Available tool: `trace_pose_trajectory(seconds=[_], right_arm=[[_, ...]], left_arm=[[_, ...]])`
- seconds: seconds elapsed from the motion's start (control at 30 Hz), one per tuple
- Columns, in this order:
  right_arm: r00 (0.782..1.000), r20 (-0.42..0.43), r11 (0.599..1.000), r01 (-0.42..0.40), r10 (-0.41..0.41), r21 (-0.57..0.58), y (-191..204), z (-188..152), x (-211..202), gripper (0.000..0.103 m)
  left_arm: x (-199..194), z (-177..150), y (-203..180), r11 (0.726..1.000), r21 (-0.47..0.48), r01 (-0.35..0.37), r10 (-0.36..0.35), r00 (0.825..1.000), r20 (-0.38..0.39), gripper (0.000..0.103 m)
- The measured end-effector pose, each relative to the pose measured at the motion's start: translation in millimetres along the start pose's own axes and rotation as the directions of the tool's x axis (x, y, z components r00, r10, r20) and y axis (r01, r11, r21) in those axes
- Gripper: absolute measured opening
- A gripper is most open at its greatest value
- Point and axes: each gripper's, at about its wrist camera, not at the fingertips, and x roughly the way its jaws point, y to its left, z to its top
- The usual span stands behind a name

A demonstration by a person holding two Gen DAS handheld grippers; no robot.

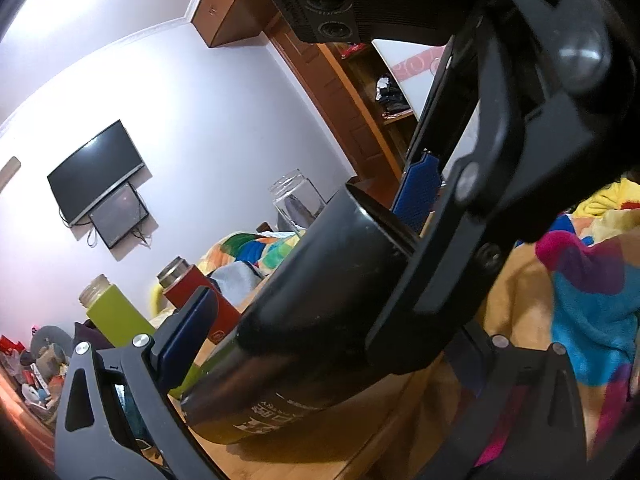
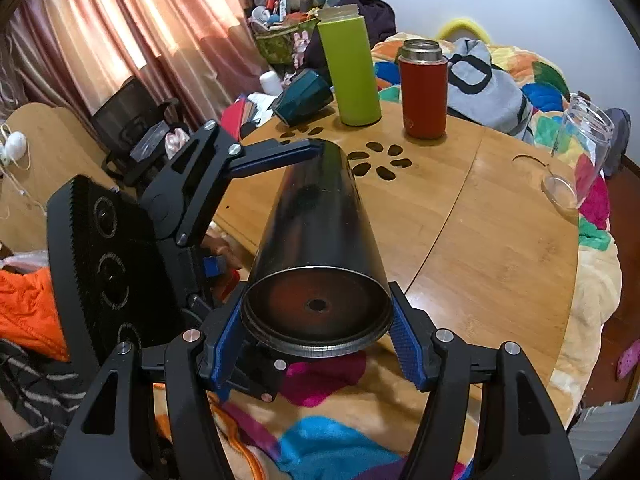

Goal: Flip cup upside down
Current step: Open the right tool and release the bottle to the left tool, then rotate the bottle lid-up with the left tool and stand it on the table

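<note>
The black metal cup (image 2: 316, 236) is held in the air over the near edge of the round wooden table (image 2: 480, 240), tilted so its open mouth faces the right wrist camera. My right gripper (image 2: 316, 344) is shut on the cup at its rim. My left gripper (image 2: 280, 168) holds the cup's far base end; one blue finger (image 2: 276, 160) shows against it. In the left wrist view the cup (image 1: 320, 308) lies between my left gripper's fingers (image 1: 188, 336), and the right gripper's blue pad (image 1: 416, 192) shows at the rim.
On the table stand a green bottle (image 2: 352, 72), a red flask (image 2: 424, 88) and a clear glass jar (image 2: 580, 156) at the right edge. A teal cup (image 2: 300, 96) lies on its side behind. Colourful blankets (image 2: 320, 440) surround the table.
</note>
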Motion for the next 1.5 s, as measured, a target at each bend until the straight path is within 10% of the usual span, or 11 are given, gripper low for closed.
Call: trace_pose_trajectory(seconds=[0.43,1.0,1.27,1.5], right_arm=[[0.997,0.073,1.0,0.001,-0.002,0.014,-6,-13,-24,0.062],[0.949,0.202,0.969,0.233,-0.244,0.078,-21,-6,-48,0.062],[0.935,0.231,0.963,0.267,-0.27,0.046,-13,-1,-41,0.062],[0.915,0.263,0.952,0.304,-0.305,0.044,-12,5,-36,0.062]], left_arm=[[4,2,2,1.0,-0.009,-0.011,0.011,1.0,-0.022,0.092],[-22,23,61,0.963,-0.27,-0.001,0.005,1.0,0.016,0.078],[-24,33,101,0.888,-0.436,0.144,-0.125,0.989,0.074,0.076],[-15,22,146,0.744,-0.63,0.222,-0.206,0.974,0.1,0.076]])
